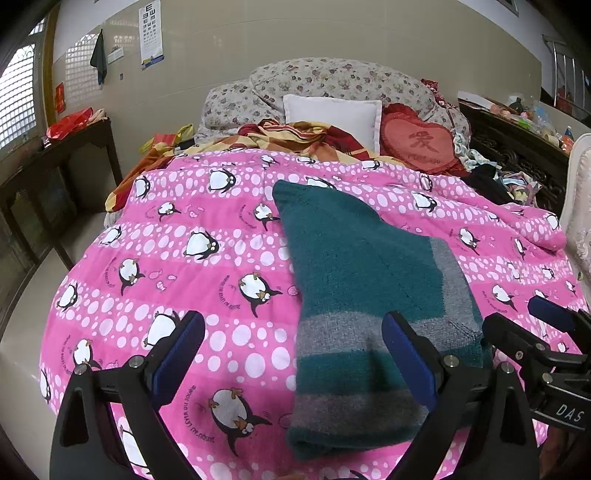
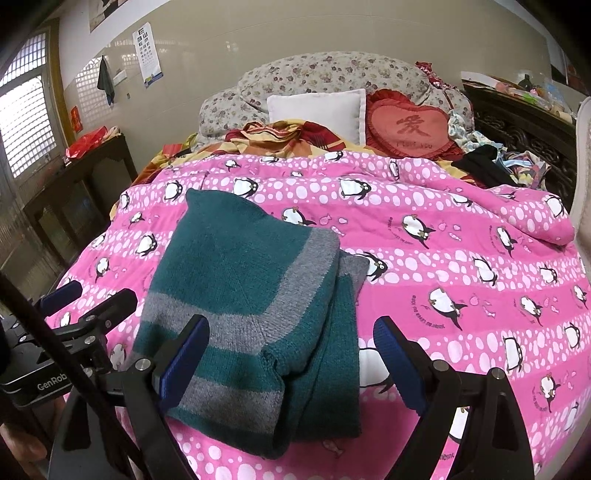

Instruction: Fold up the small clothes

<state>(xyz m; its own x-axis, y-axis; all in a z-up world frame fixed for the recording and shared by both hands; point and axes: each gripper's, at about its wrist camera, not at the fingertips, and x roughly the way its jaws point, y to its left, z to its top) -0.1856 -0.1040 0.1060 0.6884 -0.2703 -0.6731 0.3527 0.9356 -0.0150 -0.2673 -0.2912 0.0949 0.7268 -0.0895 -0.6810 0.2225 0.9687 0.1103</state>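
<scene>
The sweater (image 1: 354,280) in front of me is teal knit with grey bands, on a pink quilt (image 1: 207,258) printed with white dots and black-and-white penguins. My left tool (image 1: 293,363) and right tool (image 2: 291,363) are black with blue pads (image 1: 408,363). Behind are a white pillow (image 1: 334,116), a red heart cushion (image 1: 419,146) and grey floral bedding (image 1: 332,79).

A home bedroom: a bed under a pink penguin quilt (image 1: 221,266) ahead of the hand-held gripper, floral pillows (image 1: 332,81) and a white cushion (image 1: 332,114) beyond, an eye chart (image 1: 150,33) on the wall.
</scene>
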